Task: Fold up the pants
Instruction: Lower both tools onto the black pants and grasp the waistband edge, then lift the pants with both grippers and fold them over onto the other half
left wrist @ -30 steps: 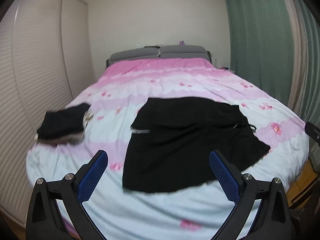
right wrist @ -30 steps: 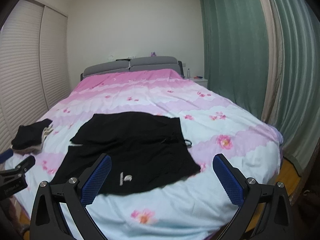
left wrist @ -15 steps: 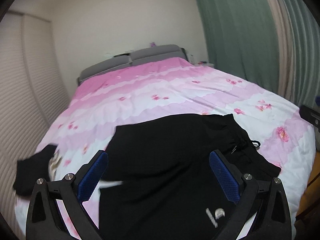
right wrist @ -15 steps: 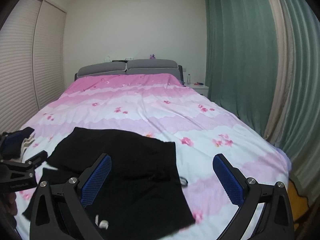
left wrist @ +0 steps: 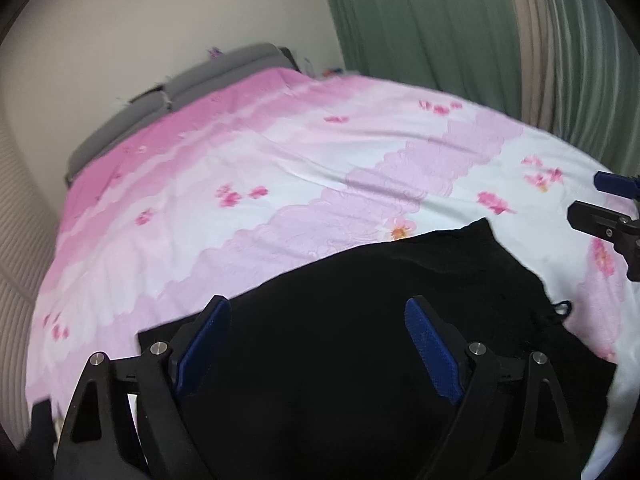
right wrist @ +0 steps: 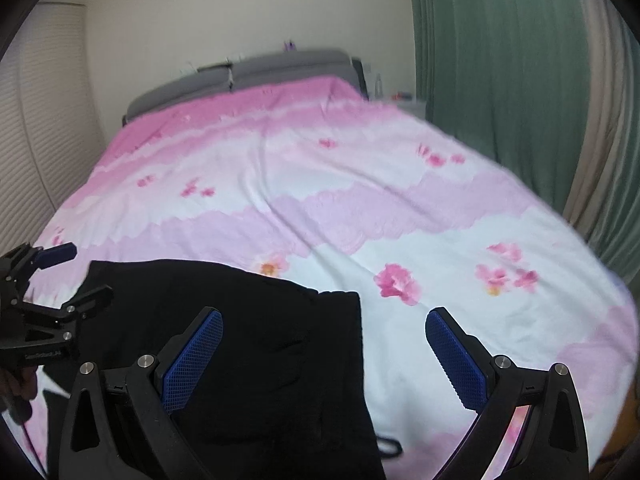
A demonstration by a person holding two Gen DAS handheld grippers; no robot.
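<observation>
Both claws point forward and downward over the near part of a bed covered with a pink and white flowered quilt.

The left claw is tilted, its left finger sitting a little higher in its own view than the right one. Its blue pads stand wide apart with nothing pressed between them; the jaws have just been closing a little, yet they remain released, hovering above the black pants. Whether the fingertips touch the cloth cannot be told. In the right wrist view the same claw shows at the left edge, seen from the side above the left edge of the pants, with part of a hand gripping its handle at the very edge of the frame.

The right claw also stands released, its pads spread wide and empty. Its left finger lies over the black cloth, its right finger over bare quilt, so the claw straddles the right edge of the pants. From the left wrist view this claw's tips appear at the far right edge, over the quilt just beyond the pants.

The pants lie spread flat on the near part of the bed, with a drawstring trailing off the right edge onto the quilt. Grey pillows sit at the head of the bed, and a green curtain hangs on the right.
</observation>
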